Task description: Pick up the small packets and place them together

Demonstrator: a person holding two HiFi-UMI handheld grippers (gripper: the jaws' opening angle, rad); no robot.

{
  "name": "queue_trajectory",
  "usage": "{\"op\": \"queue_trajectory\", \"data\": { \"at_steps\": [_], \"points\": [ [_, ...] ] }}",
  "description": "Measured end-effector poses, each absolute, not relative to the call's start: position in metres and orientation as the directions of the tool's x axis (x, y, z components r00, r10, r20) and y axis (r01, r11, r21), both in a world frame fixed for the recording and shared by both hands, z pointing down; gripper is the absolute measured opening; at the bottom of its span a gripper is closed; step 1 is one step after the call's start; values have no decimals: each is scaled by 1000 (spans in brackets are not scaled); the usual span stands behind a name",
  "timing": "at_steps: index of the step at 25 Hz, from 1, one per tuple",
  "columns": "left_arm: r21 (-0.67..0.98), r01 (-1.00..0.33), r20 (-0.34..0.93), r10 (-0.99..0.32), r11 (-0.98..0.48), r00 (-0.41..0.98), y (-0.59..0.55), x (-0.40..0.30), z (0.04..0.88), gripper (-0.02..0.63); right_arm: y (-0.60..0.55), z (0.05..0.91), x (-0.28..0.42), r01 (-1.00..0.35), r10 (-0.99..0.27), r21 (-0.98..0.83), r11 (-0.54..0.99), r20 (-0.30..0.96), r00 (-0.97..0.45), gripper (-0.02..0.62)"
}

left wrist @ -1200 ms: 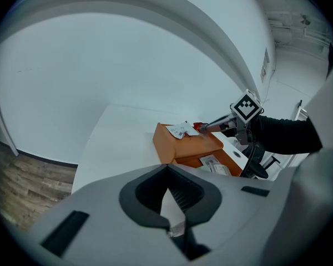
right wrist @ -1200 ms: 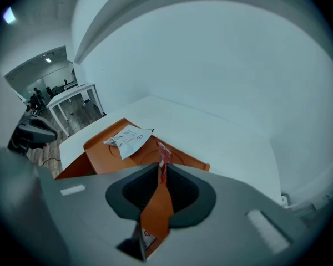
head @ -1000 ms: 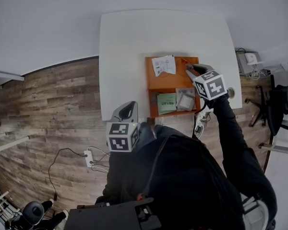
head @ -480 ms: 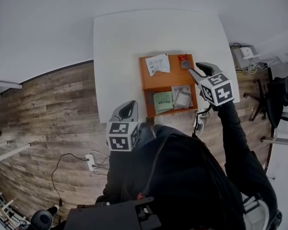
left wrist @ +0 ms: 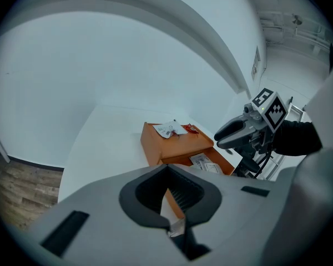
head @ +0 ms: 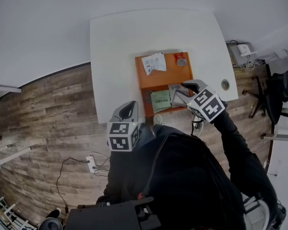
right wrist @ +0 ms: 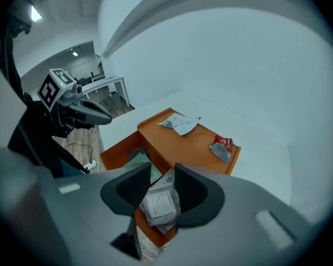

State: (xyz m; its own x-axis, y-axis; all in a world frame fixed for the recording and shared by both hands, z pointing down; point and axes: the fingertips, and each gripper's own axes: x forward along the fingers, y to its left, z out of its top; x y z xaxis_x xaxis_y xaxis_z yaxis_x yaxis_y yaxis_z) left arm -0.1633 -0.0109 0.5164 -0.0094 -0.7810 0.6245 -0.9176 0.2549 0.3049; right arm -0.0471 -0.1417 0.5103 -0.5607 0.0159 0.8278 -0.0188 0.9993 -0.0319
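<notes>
An orange two-level box [head: 165, 75] stands on the white table [head: 120, 42]. On its upper step lie a white printed packet [head: 153, 63] and a red-and-grey packet [head: 181, 59]. The lower compartment holds a green packet [head: 160, 101] and a clear white packet [right wrist: 158, 204]. My right gripper [right wrist: 159, 173] hangs open over that compartment, its jaws either side of the clear white packet, which lies below them. In the head view the right gripper [head: 181, 92] is at the box's near right part. My left gripper [head: 128, 110] is shut and empty, near the table's front edge, left of the box.
Wood floor lies to the left of and in front of the table, with a power strip and cables [head: 93, 164] on it. A round cable hole [head: 225, 84] is in the table's right edge. Office chairs [head: 273, 99] stand at the far right.
The right gripper has drawn back from the red-and-grey packet on the upper step and moved toward me over the lower compartment. The red packet stays on the step. The left gripper has not moved.
</notes>
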Motion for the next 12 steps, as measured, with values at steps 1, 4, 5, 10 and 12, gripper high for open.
{"op": "queue_trajectory", "data": {
  "at_steps": [1, 4, 5, 10, 12],
  "points": [
    [305, -917, 625, -781, 257, -10, -10, -163, 517, 0, -137, 517, -44, 1, 28, -32, 999, 842, -539, 129],
    [309, -912, 627, -779, 270, -18, -5, -163, 518, 0, -127, 538, -32, 71, 70, -41, 997, 878, -474, 132],
    [310, -910, 628, -778, 275, -22, -4, -163, 518, 0, -124, 545, -28, 94, 90, -53, 994, 888, -450, 140],
    [310, -905, 632, -775, 290, -32, 3, -162, 521, 0, -129, 575, -12, 146, 104, -57, 988, 936, -336, 143],
    [311, -904, 634, -772, 295, -34, 6, -162, 522, 0, -133, 586, -8, 164, 101, -53, 985, 948, -301, 143]
  ]
}}
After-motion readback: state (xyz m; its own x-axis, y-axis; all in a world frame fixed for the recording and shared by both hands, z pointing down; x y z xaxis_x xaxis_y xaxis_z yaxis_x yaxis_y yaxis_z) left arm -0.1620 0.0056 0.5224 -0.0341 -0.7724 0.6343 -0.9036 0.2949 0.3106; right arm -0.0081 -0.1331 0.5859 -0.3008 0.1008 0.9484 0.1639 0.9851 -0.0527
